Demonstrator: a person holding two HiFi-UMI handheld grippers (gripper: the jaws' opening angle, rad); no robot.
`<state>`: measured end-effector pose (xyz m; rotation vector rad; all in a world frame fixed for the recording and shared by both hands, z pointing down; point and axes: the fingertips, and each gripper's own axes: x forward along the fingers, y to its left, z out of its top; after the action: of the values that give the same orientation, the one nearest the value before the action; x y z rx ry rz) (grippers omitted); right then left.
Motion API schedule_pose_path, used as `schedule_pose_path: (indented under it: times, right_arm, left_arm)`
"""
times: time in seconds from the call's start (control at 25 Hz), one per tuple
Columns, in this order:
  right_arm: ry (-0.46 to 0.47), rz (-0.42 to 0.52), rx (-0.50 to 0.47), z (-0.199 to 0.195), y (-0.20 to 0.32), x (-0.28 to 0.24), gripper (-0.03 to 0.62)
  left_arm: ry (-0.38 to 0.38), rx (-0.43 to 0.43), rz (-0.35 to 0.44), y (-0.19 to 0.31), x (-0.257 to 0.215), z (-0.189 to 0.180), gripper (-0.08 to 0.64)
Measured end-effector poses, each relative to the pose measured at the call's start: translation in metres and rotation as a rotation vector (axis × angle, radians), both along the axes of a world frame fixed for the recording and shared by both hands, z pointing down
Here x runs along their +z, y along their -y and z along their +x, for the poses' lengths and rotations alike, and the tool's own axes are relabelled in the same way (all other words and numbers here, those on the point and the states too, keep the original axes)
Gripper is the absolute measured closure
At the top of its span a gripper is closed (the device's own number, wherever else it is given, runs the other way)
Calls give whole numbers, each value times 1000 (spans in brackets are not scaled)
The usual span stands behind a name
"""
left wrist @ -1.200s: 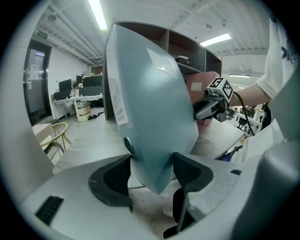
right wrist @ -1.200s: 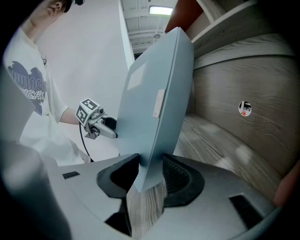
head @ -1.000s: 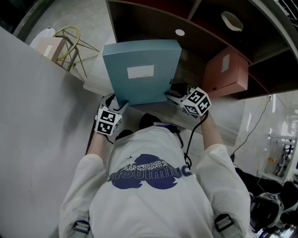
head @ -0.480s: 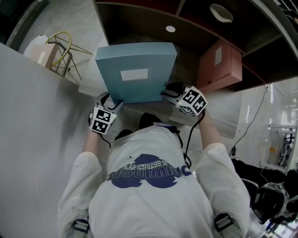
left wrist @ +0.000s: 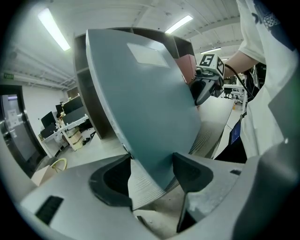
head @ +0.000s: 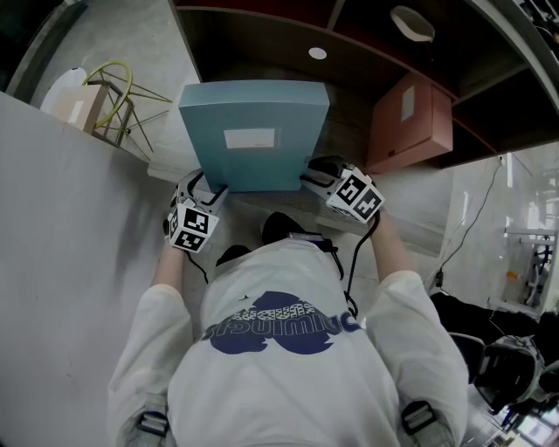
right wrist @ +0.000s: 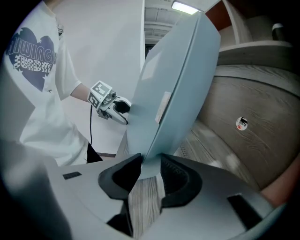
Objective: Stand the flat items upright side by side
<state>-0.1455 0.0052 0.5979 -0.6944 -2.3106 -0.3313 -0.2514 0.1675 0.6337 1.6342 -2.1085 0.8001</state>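
A flat light-blue box [head: 253, 131] with a white label stands tilted in front of the dark shelf, held at its two lower corners. My left gripper [head: 210, 194] is shut on the lower left corner; in the left gripper view the box [left wrist: 145, 108] fills the gap between the wide-set jaws [left wrist: 152, 168]. My right gripper [head: 316, 179] has the lower right corner, and its jaws are closing. In the right gripper view the thin edge of the box [right wrist: 173, 79] sits pinched between the pads [right wrist: 150, 171].
A salmon-pink box [head: 410, 122] stands upright in the shelf bay to the right. The wooden shelf board [right wrist: 225, 126] lies under the blue box. A white round object [head: 412, 24] sits on a higher shelf. A yellow wire stand [head: 118, 87] is on the floor at the left.
The blue box and both grippers have shifted a little to the left and up in the head view. Both grips have stayed on the lower corners.
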Motion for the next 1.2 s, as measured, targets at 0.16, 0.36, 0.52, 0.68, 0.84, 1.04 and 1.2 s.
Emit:
schedule_pose_path:
  times: [0.16, 0.36, 0.52, 0.68, 0.84, 1.04, 1.2]
  right_arm:
    - [41, 79, -2, -1, -1, -3, 465]
    - [94, 183, -21, 2, -3, -3, 462]
    - [129, 240, -35, 8, -6, 0, 462]
    - [149, 304, -52, 11, -9, 2, 459]
    - [155, 325, -50, 14, -10, 4, 462]
    - [139, 305, -37, 17, -12, 4, 471]
    - [122, 264, -18, 16, -12, 1, 474]
  left_arm:
    - [-15, 18, 30, 2, -2, -3, 273]
    - [-4, 28, 57, 3, -3, -3, 275]
    - [17, 28, 67, 1, -1, 0, 275]
    - [17, 41, 66, -2, -1, 3, 284]
    - [-2, 51, 51, -5, -1, 5, 284]
    - [-33, 52, 36, -7, -4, 7, 284]
    - [-48, 50, 20, -6, -6, 5, 284]
